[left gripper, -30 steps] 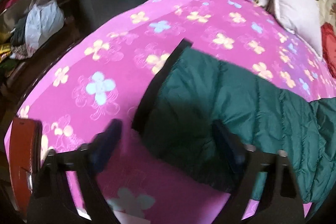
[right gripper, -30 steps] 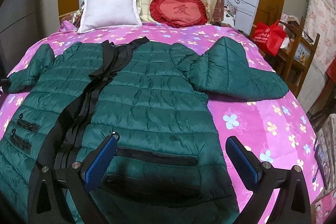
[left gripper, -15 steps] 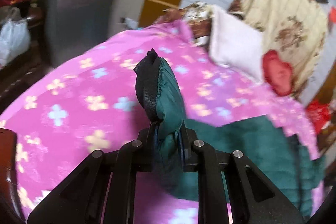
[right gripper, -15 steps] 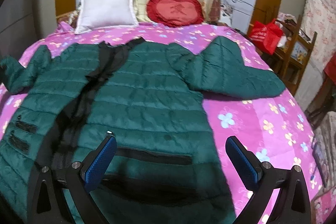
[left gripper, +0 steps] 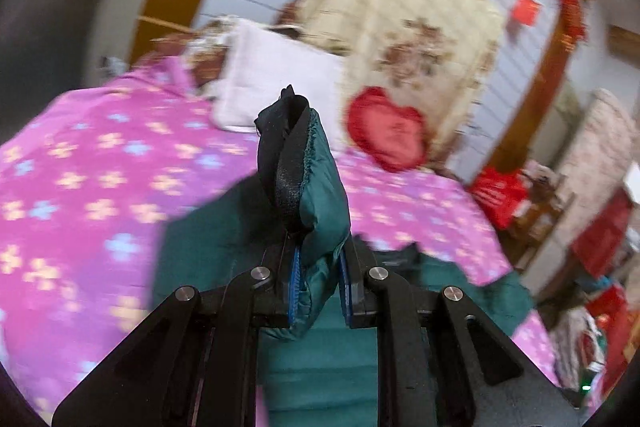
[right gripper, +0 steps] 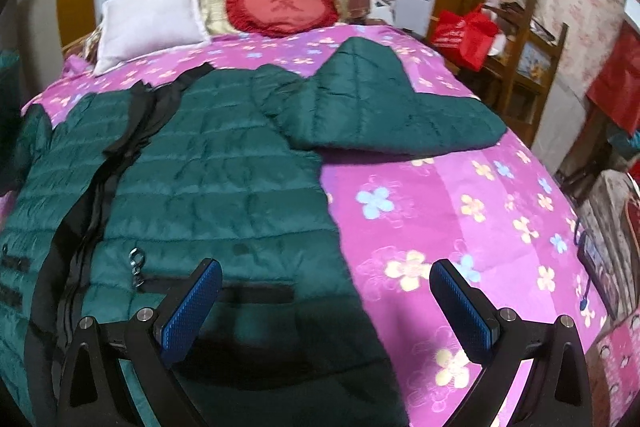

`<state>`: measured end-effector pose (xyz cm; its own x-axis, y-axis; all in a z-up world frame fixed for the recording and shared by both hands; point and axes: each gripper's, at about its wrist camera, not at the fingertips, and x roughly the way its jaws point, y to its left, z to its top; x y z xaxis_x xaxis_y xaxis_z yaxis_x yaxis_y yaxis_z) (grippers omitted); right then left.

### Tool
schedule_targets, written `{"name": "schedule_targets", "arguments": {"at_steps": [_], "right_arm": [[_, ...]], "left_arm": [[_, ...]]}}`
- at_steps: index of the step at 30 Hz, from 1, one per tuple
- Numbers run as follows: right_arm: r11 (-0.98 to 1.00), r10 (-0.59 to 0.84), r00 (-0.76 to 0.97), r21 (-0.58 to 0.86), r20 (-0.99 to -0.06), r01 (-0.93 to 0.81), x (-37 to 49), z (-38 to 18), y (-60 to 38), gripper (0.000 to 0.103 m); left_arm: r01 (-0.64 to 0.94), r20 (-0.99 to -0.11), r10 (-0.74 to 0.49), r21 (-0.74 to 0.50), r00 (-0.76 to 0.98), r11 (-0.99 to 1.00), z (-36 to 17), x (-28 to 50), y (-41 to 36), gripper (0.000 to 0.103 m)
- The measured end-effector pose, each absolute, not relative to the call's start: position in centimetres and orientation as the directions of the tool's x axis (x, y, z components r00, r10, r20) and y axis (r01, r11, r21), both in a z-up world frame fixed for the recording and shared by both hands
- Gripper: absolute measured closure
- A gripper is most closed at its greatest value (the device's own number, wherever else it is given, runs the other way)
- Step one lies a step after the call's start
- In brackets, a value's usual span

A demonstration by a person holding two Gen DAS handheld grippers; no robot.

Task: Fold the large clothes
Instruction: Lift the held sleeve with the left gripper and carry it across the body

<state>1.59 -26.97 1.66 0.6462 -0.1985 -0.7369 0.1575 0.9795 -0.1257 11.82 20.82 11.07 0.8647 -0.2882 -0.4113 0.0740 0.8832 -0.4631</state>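
A dark green quilted jacket (right gripper: 208, 163) lies spread face up on the pink flowered bedspread (right gripper: 460, 211), its black zipper band running down the left. The right sleeve (right gripper: 384, 111) lies bent across the bedspread. My left gripper (left gripper: 319, 285) is shut on the cuff of the left sleeve (left gripper: 308, 179), which stands up above the pads with its black lining showing, lifted over the bed. My right gripper (right gripper: 326, 307) is open over the jacket's lower right edge, its blue pads (right gripper: 192, 307) clear of the cloth, with nothing between them.
A white pillow (right gripper: 152, 19), a red heart cushion (right gripper: 280, 7) and a floral cloth stand at the head of the bed. Right of the bed are a wooden shelf (right gripper: 532, 67), a red bag (right gripper: 464, 31) and other clutter. A grey cabinet (left gripper: 44, 11) stands left.
The left gripper closed on the sleeve cuff and lifted it, swinging up toward the head of the bed. The right gripper drifted rightward over the jacket's edge, staying open.
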Motion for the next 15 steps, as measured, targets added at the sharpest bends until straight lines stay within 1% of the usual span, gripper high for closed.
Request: {"name": "schedule_targets", "arguments": {"at_steps": [5,8,11,13,15], "right_arm": [[0.975,-0.218,0.647,-0.137,-0.731,0.173,1.7,1.8,-27.3,0.000],[0.976,-0.217,0.631,-0.143,-0.744,0.167,1.9,1.4,-27.5,0.000],[0.976,-0.212,0.625,-0.138,-0.751,0.166,1.9,1.3,-27.9,0.000],[0.977,-0.209,0.620,-0.131,-0.756,0.171,1.8,1.2,-28.3,0.000],[0.977,-0.208,0.619,-0.126,-0.757,0.174,1.8,1.2,-28.5,0.000]], "left_arm": [[0.223,-0.350,-0.458,-0.541,0.817,0.811,12.4,13.6,13.7,0.089],[0.275,-0.348,-0.509,-0.541,0.788,0.795,11.9,14.7,10.0,0.089],[0.295,-0.364,-0.591,-0.611,0.720,0.735,9.1,16.5,7.3,0.089],[0.285,-0.376,-0.625,-0.651,0.684,0.704,6.8,17.4,5.6,0.089],[0.284,-0.366,-0.663,-0.693,0.653,0.663,5.6,17.7,4.1,0.089]]}}
